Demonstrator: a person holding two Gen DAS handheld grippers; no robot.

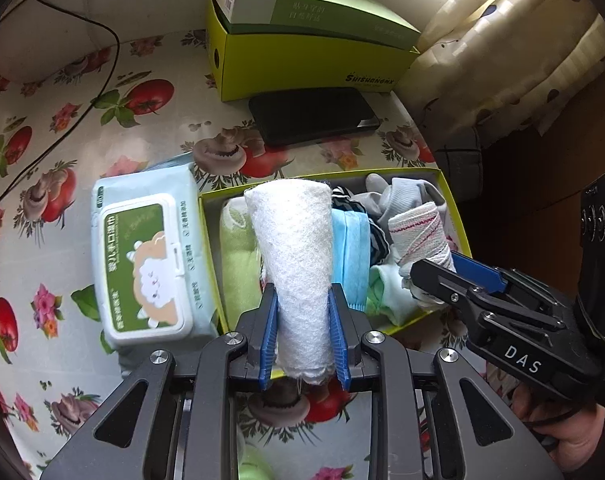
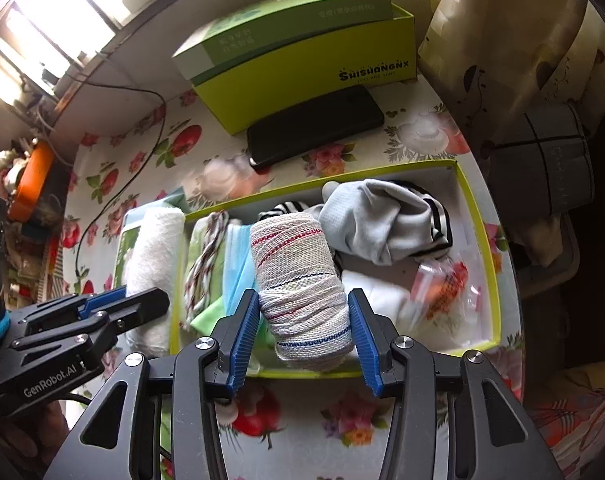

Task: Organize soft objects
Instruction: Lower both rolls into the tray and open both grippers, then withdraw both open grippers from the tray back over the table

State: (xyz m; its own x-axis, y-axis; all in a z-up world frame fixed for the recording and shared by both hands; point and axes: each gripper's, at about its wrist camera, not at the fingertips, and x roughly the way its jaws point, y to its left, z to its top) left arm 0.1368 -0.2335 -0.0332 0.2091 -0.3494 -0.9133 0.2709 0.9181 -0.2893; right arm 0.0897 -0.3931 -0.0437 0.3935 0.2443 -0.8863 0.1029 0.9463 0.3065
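My left gripper [image 1: 302, 300] is shut on a rolled white towel [image 1: 298, 264] and holds it over the left end of the open yellow-green box [image 1: 456, 216]. My right gripper [image 2: 304, 300] is shut on a rolled striped gauze cloth [image 2: 298, 280] and holds it over the same box's [image 2: 484, 232] middle. The box holds a green cloth [image 1: 238, 264], blue face masks [image 1: 352, 256], grey and striped socks [image 2: 378, 220] and a white cloth [image 2: 382, 300]. The white towel also shows in the right wrist view [image 2: 154, 264], and the gauze roll in the left wrist view [image 1: 418, 236].
A pack of wet wipes [image 1: 150, 256] lies left of the box. A black phone [image 1: 314, 116] lies behind it, before a tall yellow-green box [image 1: 302, 60] with a green carton on top. A black cable [image 1: 82, 92] crosses the floral tablecloth. A curtain [image 1: 522, 52] hangs at right.
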